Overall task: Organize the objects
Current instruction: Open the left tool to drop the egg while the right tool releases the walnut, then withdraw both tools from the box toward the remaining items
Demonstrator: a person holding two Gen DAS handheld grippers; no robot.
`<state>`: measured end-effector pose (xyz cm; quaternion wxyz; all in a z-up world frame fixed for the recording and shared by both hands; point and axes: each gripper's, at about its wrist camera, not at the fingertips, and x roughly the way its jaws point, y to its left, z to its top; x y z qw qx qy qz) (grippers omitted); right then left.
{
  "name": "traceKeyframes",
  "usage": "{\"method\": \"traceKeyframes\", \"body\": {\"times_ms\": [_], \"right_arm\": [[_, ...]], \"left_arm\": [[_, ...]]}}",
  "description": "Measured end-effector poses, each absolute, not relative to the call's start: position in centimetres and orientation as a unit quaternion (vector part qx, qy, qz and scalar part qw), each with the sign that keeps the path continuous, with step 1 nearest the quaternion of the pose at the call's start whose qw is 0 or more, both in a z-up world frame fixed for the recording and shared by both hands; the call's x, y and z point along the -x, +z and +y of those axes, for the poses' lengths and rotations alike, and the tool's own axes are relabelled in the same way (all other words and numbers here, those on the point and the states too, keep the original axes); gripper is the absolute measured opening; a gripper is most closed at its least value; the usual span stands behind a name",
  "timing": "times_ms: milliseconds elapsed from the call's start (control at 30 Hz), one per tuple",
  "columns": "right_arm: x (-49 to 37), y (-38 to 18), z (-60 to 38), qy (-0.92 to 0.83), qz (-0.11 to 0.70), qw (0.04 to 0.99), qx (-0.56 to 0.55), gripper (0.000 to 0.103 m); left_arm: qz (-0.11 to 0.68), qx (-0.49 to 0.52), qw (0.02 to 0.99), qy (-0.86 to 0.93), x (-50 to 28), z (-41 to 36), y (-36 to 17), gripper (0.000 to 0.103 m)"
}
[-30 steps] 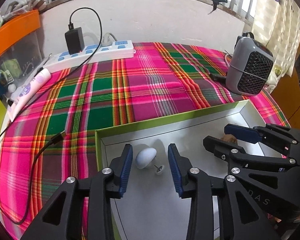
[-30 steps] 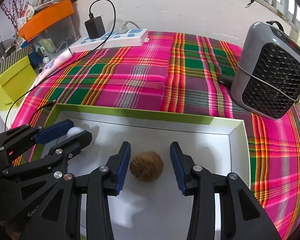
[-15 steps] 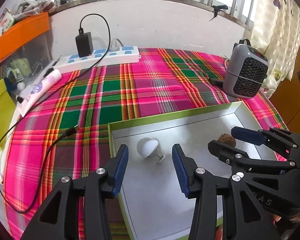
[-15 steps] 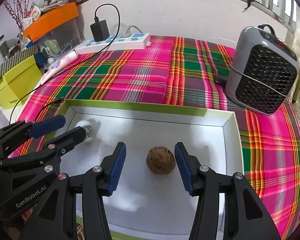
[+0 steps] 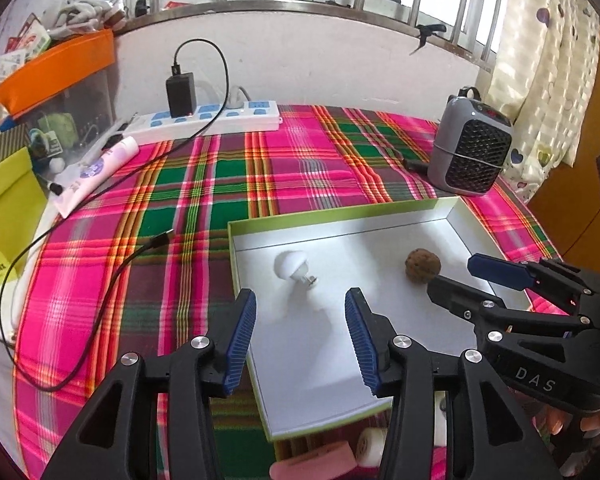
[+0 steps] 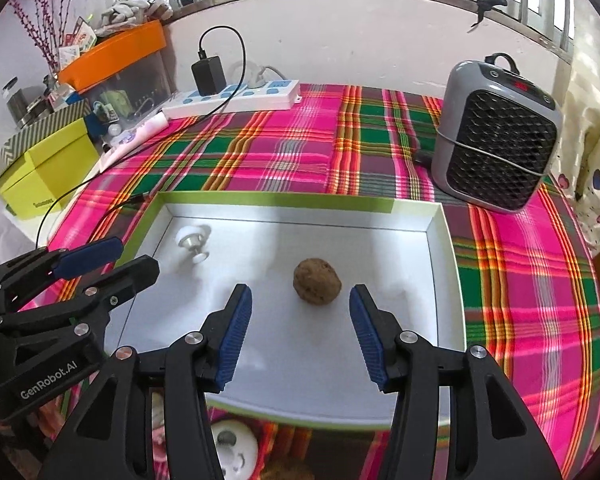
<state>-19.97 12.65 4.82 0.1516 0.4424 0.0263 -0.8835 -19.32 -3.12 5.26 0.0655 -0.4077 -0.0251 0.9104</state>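
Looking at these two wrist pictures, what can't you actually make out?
- Things below the tray, right wrist view: a white round item shows only in part, hidden by the right tongs and the tray's near edge.
- Pink item, left wrist view: cut off by the bottom edge and the left tongs.
- Contents of the clear bin beneath its orange lid: too small and murky.

Surface w/ pink-green plaid cloth (image 6: 284, 152) carries everything: shallow white tray w/ green rim (image 6: 276, 199) sits right under & just ahead of the claws. Further ahead at the back wall lies a white power strip (image 6: 236, 98) w/ black charger (image 6: 209, 74) plugged in, its cable's loose end (image 5: 158, 240) on the cloth just left of the tray. Grey heater (image 6: 496, 140) stands ahead-right; pink tube (image 5: 96, 172) lies far left.
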Motion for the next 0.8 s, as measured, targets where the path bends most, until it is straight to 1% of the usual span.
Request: {"method": "traceKeyframes", "body": {"times_ms": [667, 733, 800], "right_arm": [[14.6, 6.5, 16.5, -0.898, -0.034, 0.153, -0.412, 0.052], [14.3, 6.8, 17.2, -0.901, -0.048, 0.148, -0.405, 0.052], [14.8, 6.9, 17.2, -0.892, -0.066, 0.149, -0.423, 0.052]], "left_arm": [[-0.043, 0.39, 0.069, 0.917, 13.1, -3.5, 5.9, 0.045], [-0.043, 0.388, 0.076, 0.918, 12.4, -3.4, 5.9, 0.045], [-0.043, 0.388, 0.077, 0.918, 11.9, -3.2, 5.9, 0.045]]}}
